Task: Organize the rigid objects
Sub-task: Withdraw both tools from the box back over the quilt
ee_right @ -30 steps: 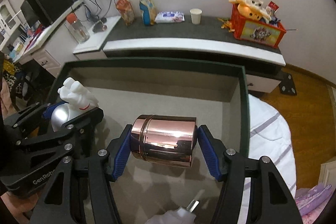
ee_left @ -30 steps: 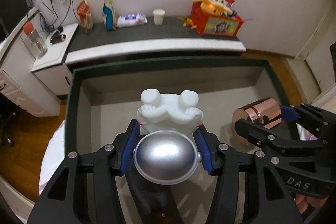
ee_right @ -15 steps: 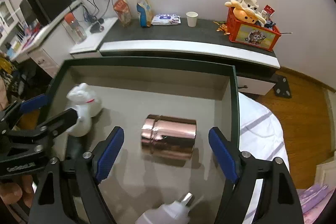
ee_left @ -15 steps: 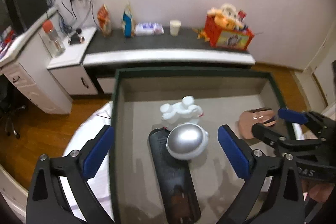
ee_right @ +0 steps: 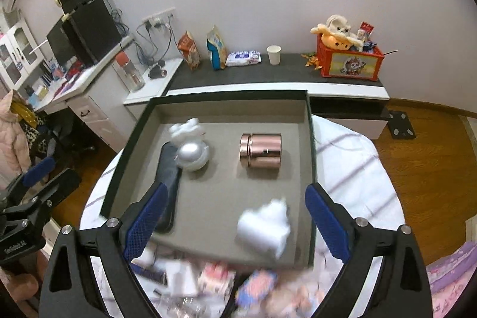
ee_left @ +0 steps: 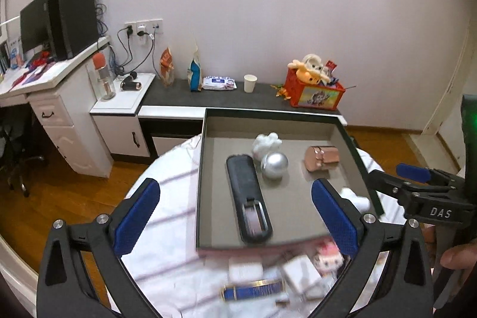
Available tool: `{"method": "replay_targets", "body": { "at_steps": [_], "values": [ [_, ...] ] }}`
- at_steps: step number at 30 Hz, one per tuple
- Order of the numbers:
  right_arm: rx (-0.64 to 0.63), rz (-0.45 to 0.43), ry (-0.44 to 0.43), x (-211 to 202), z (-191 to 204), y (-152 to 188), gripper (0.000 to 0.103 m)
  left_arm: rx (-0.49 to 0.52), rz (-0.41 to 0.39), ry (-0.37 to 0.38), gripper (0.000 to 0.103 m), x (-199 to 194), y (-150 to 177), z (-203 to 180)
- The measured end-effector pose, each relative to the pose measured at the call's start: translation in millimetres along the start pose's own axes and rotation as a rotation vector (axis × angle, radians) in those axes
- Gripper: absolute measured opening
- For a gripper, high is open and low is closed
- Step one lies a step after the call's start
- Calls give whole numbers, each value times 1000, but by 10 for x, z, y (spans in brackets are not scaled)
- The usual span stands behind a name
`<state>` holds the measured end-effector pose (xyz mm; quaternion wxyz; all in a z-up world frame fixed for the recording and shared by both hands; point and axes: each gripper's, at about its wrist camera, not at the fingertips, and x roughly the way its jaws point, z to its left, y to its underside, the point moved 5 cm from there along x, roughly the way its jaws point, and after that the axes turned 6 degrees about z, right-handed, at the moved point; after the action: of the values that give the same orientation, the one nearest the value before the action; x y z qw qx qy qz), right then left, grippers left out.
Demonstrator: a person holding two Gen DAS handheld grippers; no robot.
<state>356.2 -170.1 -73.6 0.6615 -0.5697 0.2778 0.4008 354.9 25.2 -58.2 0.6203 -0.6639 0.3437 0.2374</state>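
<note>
Here the left gripper [ee_left: 235,215] stands with its blue pads spread wide and nothing between them; its jaws have just been opening, and the silver ball with the white figurine [ee_left: 269,155] that it carried now lies free in the tray [ee_left: 200,187]. The right gripper [ee_right: 234,224] is likewise wide apart and empty, its jaws having just been opening too, and the copper canister [ee_right: 261,151] lies on its side on the grey floor of the tray, well ahead of the pads.

In the tray, the silver ball sits touching the white figurine behind it, both just beside the far end of a long black case [ee_left: 249,198] that runs lengthwise down the left half. The copper canister lies to their right, apart from them. A white object [ee_right: 265,227], blurred, rests near the tray's front right corner.

The tray sits on a round worktop covered with a white striped cloth [ee_left: 167,228]. In front of the tray lie several small packages [ee_right: 214,279], too blurred to identify. A person's fingers [ee_left: 456,255] show at the right edge of the left wrist view.
</note>
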Motion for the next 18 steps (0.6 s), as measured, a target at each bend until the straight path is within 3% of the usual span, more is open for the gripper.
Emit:
{"method": "replay_targets", "body": {
  "at_steps": [9, 18],
  "values": [
    [-33, -111, 48, -716, 151, 628, 95, -10, -62, -11, 103, -639, 608, -129],
    [-30, -152, 98, -1042, 199, 1260, 95, 11, -98, -43, 103, -1086, 1077, -328]
  ]
}}
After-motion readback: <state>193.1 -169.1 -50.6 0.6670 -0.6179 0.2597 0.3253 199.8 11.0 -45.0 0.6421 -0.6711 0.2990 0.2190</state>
